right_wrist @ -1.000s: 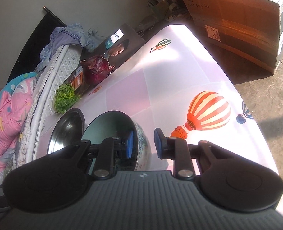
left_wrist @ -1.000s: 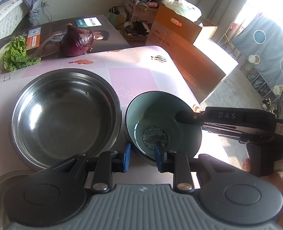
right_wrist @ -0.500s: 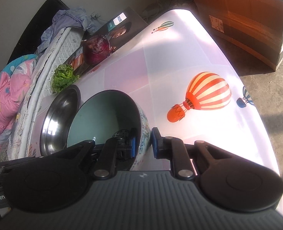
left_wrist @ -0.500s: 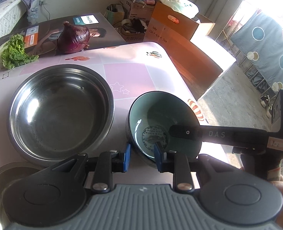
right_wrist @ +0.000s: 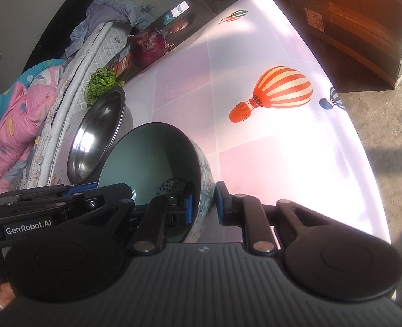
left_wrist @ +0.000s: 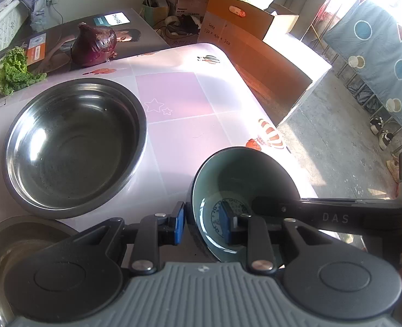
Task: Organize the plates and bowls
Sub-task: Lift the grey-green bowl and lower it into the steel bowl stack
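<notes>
Gleaming round steel basin (left_wrist: 75, 144), glazed ceramic bowl (left_wrist: 241, 174)

hidden: my left gripper body covers metal plate (left_wrist: 24, 234) at 8 o'clock | cut off: cardboard box (right_wrist: 364, 21) at 1 o'clock | unreadable: print inside ceramic bowl (left_wrist: 244, 179)

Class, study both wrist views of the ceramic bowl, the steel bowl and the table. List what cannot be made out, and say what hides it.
- Left wrist view: the ceramic bowl's near wall and base, behind the left gripper.
- Left wrist view: the steel plate, cut by the picture edge and the gripper body.
- Right wrist view: the steel bowl's near side, behind the ceramic bowl.
- Both views: whether the ceramic bowl touches the table.
</notes>
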`<state>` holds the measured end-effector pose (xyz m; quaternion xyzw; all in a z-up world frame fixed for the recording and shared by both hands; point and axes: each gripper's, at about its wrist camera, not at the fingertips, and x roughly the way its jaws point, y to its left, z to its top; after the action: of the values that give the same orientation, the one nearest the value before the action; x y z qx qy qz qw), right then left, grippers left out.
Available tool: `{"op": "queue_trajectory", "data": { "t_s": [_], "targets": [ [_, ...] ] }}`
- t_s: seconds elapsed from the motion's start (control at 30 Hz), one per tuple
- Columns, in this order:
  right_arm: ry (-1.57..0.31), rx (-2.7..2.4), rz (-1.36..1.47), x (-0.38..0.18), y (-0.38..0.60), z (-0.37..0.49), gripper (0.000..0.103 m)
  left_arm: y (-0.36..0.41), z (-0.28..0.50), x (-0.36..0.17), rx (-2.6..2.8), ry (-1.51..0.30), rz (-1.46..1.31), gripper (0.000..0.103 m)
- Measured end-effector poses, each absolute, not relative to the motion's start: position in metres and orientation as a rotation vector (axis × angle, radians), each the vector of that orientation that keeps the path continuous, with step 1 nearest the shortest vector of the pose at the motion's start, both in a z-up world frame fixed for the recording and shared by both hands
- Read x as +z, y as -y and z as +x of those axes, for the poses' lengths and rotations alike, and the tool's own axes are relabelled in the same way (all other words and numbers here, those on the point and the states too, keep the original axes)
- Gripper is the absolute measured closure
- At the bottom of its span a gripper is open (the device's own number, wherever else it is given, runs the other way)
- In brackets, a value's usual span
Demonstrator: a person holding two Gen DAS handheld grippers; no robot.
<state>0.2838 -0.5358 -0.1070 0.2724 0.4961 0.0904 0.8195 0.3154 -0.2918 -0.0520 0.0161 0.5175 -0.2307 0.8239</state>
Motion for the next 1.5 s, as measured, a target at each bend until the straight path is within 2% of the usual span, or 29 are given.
{"op": "queue_trajectory", "data": {
  "t_s": [0.53, 1.5],
  "targets": [
    [-1.034, 0.218, 0.687, -0.115, 0.544, 0.274, 0.082, 0.304, 0.313, -0.077, -0.466, -1.173, 0.095, 0.075],
    [-1.036, 0.17, 0.695, -0.093, 0.546, 0.275, 0.083, 0.301, 0.312, -0.061, -0.464, -1.155, 0.069, 0.076]
  ]
}}
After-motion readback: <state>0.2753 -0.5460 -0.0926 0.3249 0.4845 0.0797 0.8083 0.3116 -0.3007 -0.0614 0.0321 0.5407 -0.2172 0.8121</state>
